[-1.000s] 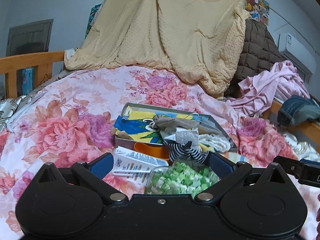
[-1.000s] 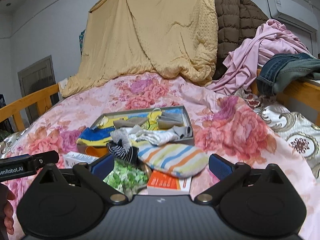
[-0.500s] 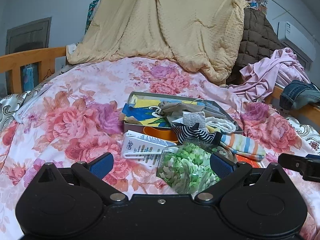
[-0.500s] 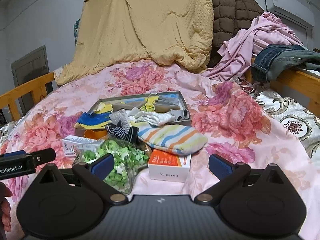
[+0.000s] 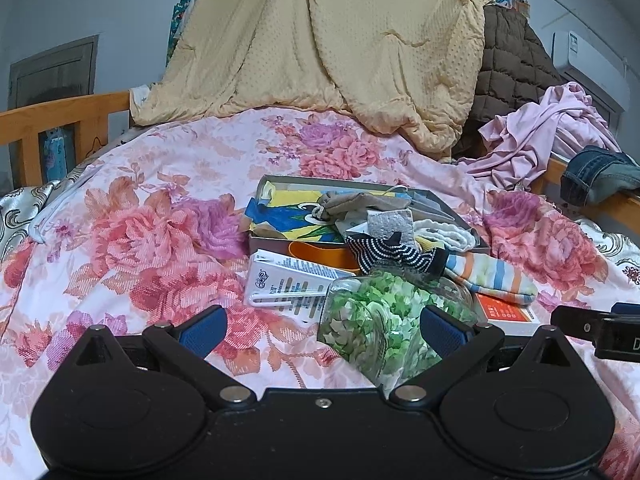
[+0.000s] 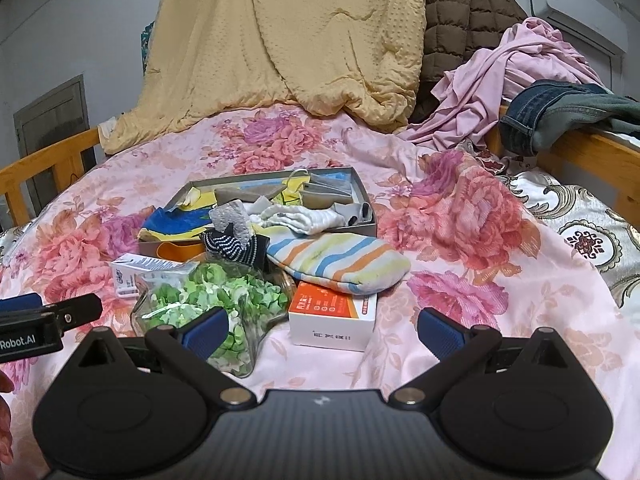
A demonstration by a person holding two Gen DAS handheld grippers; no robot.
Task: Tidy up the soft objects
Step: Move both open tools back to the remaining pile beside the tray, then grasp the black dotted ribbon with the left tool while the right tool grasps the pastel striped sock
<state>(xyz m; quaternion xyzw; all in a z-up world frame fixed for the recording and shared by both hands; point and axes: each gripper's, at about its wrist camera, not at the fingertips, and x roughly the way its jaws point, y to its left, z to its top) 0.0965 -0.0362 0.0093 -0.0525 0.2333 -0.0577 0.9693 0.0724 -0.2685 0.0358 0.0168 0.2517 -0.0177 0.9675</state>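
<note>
Striped pouch, soft, pastel bands, lies centre frame in the right wrist view, front edge resting on the orange-and-white carton, back edge against the grey box. In the left wrist view it sits right of centre. Black-and-white striped sock is bunched just left of it, touching; white socks and a grey sock spill over the box's near rim. Box is already stuffed with folded fabric, blue-yellow cloth hanging over its left wall.

Non-soft clutter in front: clear bag of green bits lower left of centre, white tube box beside it. All on the floral bedspread; yellow blanket and pink clothes pile up at the top of frame.

Right tool is wide open, empty, low over the bed, carton between its blue pads. Left tool is also wide open, empty, the green bag partly between its pads.

Step looks like reach-for-soft-item, early in task. Best bet: right tool goes over the carton, pinches the pouch mid-body, not the carton edge. Lift straight up so the striped sock isn't dragged. Left tool should clear the slippery bag first.
</note>
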